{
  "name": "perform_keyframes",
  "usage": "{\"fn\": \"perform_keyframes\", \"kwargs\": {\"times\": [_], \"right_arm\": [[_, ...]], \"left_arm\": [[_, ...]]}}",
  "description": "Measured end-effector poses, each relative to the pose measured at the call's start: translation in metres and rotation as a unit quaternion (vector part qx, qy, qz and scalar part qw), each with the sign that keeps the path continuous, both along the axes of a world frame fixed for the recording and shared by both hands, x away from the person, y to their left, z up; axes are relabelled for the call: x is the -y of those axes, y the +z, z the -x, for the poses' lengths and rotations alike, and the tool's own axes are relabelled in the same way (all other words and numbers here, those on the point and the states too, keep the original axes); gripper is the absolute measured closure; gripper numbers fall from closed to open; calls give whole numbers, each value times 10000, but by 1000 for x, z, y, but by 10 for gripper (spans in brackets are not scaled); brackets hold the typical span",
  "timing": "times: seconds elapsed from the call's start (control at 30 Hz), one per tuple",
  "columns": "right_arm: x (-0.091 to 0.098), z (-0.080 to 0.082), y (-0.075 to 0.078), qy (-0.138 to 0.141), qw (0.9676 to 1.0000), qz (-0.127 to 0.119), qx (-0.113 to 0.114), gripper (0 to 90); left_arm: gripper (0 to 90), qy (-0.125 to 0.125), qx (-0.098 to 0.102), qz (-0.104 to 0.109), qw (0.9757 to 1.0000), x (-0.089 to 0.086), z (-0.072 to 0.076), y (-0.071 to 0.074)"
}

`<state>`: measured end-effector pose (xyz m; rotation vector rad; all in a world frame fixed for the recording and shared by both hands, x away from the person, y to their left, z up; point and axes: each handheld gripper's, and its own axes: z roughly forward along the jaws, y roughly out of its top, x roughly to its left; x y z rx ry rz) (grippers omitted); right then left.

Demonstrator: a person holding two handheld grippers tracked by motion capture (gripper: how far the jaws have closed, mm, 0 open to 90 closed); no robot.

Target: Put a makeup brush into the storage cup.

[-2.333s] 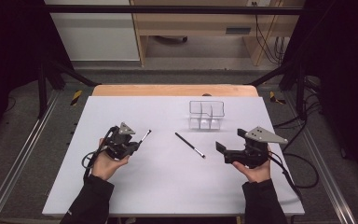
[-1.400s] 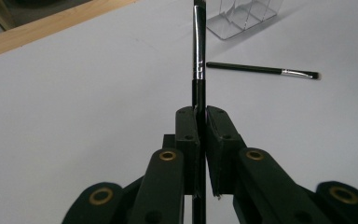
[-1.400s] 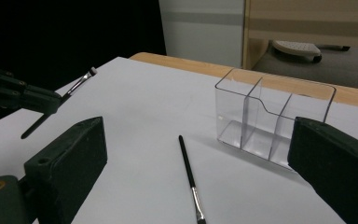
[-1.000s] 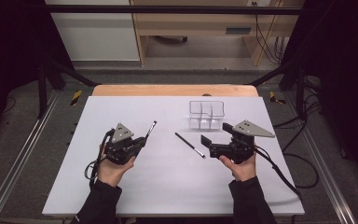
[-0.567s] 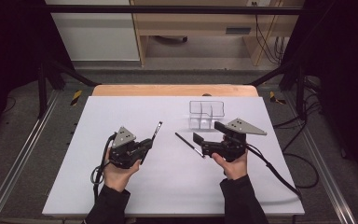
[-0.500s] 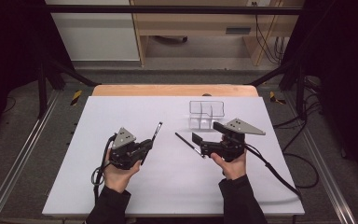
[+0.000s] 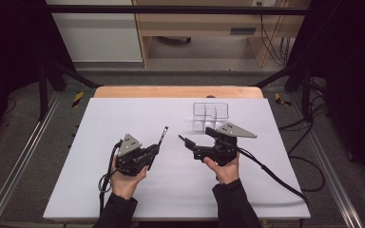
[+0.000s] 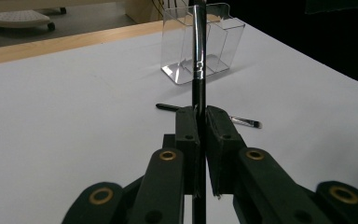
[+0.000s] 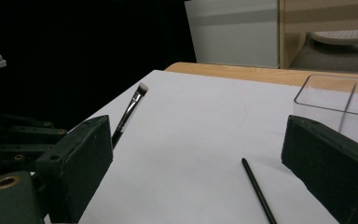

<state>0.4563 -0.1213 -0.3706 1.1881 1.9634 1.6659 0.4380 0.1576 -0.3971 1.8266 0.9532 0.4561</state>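
My left gripper (image 7: 153, 151) is shut on the handle of a thin black makeup brush (image 7: 163, 133). The brush points up and away, its bristle end clear of the table. In the left gripper view the pads (image 8: 186, 126) pinch that handle (image 8: 198, 60). A second black brush (image 8: 209, 115) lies flat on the white table, in front of a clear plastic organizer (image 7: 210, 113). My right gripper (image 7: 192, 147) is open and points left, its jaws standing wide to either side of that lying brush (image 9: 258, 191) without touching it. In the high view the gripper hides most of that brush.
The white board (image 7: 123, 109) covers the table, with a wooden strip (image 7: 171, 91) along its far edge. The organizer (image 9: 335, 100) stands just beyond my right jaw. Cables trail from both grippers toward the near edge. Black frame rails run down both sides.
My right gripper has moved left from the table's right side until its open jaws flank the lying brush. The left gripper shifted slightly right with its brush, then stayed still.
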Motion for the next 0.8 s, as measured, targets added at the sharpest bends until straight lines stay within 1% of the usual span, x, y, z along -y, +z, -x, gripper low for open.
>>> {"fn": "perform_keyframes", "kwargs": {"times": [0.13, 0.27, 0.5, 0.7, 0.8], "right_arm": [[-5, -1, -5, 48, 10000, -8, -57, 96], [-8, -1, -8, 68, 9999, -35, -106, 100], [-12, -1, -11, 106, 9995, -242, -170, 122], [-14, -1, -13, 105, 9991, -349, -234, 137], [-15, -1, -14, 104, 9988, -395, -267, 146]], "left_arm": [[833, 1, 1, 28, 10000, 3, 1, -3], [832, 23, 63, 62, 10000, 7, 3, -3], [833, 11, 113, 117, 9999, 13, 6, -3], [833, -22, 158, 211, 9996, 18, 7, -3], [832, -36, 189, 217, 9996, 21, 8, -3]]}}
